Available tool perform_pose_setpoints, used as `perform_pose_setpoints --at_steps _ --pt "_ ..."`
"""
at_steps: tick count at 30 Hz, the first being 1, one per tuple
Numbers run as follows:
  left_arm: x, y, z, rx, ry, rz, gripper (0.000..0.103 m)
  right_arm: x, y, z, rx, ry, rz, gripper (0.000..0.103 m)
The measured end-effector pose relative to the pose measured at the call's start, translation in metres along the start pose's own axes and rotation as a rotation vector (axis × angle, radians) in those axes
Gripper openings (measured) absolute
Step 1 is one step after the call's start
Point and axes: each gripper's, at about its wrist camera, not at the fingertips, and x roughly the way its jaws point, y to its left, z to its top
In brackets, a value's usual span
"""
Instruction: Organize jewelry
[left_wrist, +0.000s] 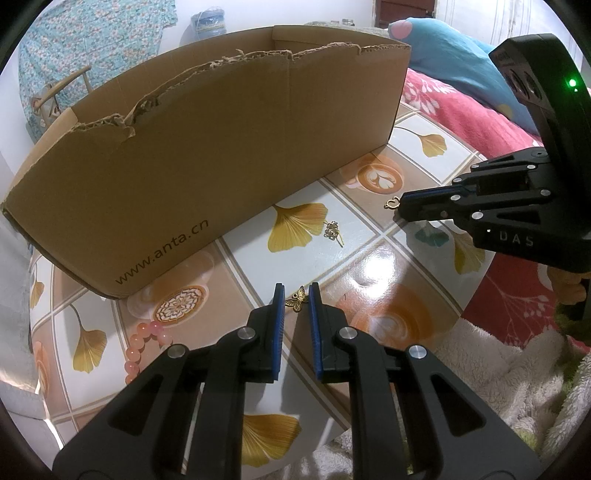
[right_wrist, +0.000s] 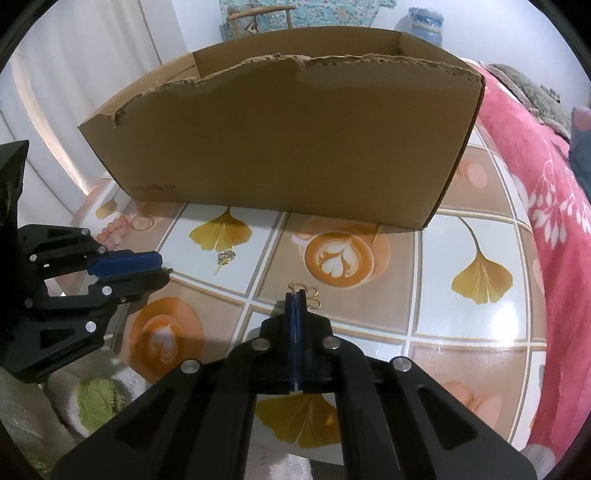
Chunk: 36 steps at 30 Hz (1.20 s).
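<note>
Gold filigree butterfly charm (left_wrist: 299, 297) lies between the left gripper (left_wrist: 296, 295) fingers, parted; light, thin, slippery, best pinched across its wings. Right gripper (right_wrist: 296, 301) clamps a gold wire clover charm (right_wrist: 312, 295)

The desk (right_wrist: 476, 325) is round, covered in a glossy cloth printed with ginkgo leaves and latte cups; ceiling light glares off its surface. A red floral blanket (right_wrist: 546, 192) lies along its right side, with a blue plush pillow (left_wrist: 447, 55) behind it. A white wall (right_wrist: 110, 40) stands at the back. A floral turquoise fabric (left_wrist: 92, 48) hangs over a wooden chair (left_wrist: 59, 92). A white fleece throw (left_wrist: 495, 373) lies at the near edge.
</note>
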Motion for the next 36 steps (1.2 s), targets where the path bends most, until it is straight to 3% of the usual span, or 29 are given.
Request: perform_pose_setpoints --at_steps 7,12,16,24,30,36 --pt "-0.001 0.000 0.000 0.002 0.001 0.001 0.012 -0.012 -0.003 -0.001 -0.010 -0.022 -0.001 0.001" --pt "-0.001 0.001 0.000 0.000 -0.001 -0.001 0.012 -0.011 -0.010 -0.001 0.009 0.021 0.021 0.002" --pt "-0.001 0.001 0.000 0.000 -0.004 -0.002 0.012 -0.008 -0.016 -0.002 0.052 0.057 0.067 0.012" --pt "-0.002 0.003 -0.003 -0.003 -0.012 -0.009 0.012 0.002 -0.021 0.011 0.088 0.046 0.102 0.013" --pt "-0.004 0.005 -0.005 -0.007 -0.017 -0.016 0.012 0.003 -0.012 0.015 0.065 0.025 0.099 0.037" --pt "-0.005 0.007 -0.006 -0.007 -0.024 -0.025 0.012 0.000 -0.002 0.013 0.044 0.031 0.020 0.038"
